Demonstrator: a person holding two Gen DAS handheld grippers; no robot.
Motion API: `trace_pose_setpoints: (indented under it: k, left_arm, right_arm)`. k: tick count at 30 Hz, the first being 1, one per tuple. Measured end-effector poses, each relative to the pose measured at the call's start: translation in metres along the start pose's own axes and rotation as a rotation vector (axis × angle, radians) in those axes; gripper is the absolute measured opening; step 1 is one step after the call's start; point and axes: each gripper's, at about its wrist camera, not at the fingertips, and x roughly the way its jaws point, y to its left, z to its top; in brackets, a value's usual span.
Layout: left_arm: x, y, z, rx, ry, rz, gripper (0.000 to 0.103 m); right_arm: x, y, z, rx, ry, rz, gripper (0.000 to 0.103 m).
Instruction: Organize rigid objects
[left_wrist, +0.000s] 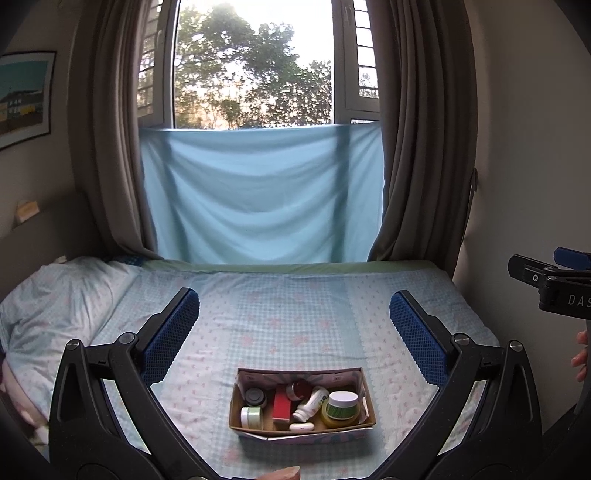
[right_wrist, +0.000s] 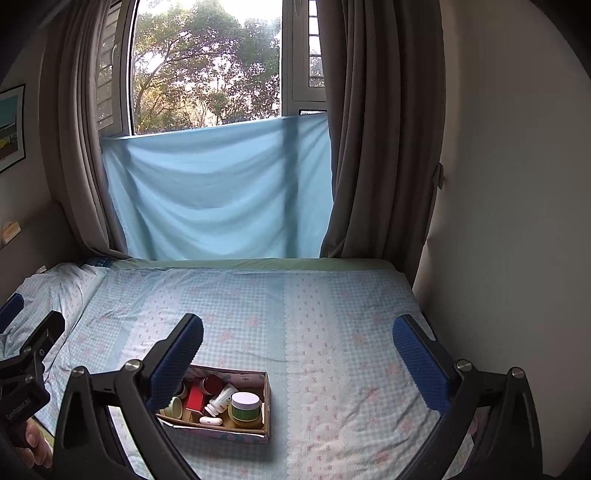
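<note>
Hovering wide open and empty: left gripper (left_wrist: 291, 332) and right gripper (right_wrist: 297, 349), above checked blue bedsheet (right_wrist: 332, 314); open cardboard box (left_wrist: 367, 400) holds jars, bottles.

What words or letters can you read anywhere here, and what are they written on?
"DAS": white letters on the black body of the right gripper, cut off by the picture's edge.
White lettering on the black body of the left gripper: too blurred to read for sure.
Labels on the white bottle, the yellow jar and the red box in the cardboard box: too small to read.
</note>
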Motion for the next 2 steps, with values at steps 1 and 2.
trace_pose_setpoints:
  k: [1,2]
  left_arm:
    - [0.003,0.0,0.0,0.006,0.008,0.0,0.103]
    - [0.006,-0.0002,0.0001,0.012,0.015,0.002,0.103]
  right_arm:
    - [0.0026,0.0004,-0.0001,0.0,0.009,-0.001,0.102]
    - [0.0047,0.0014,-0.0011,-0.001,0.018,-0.001,0.102]
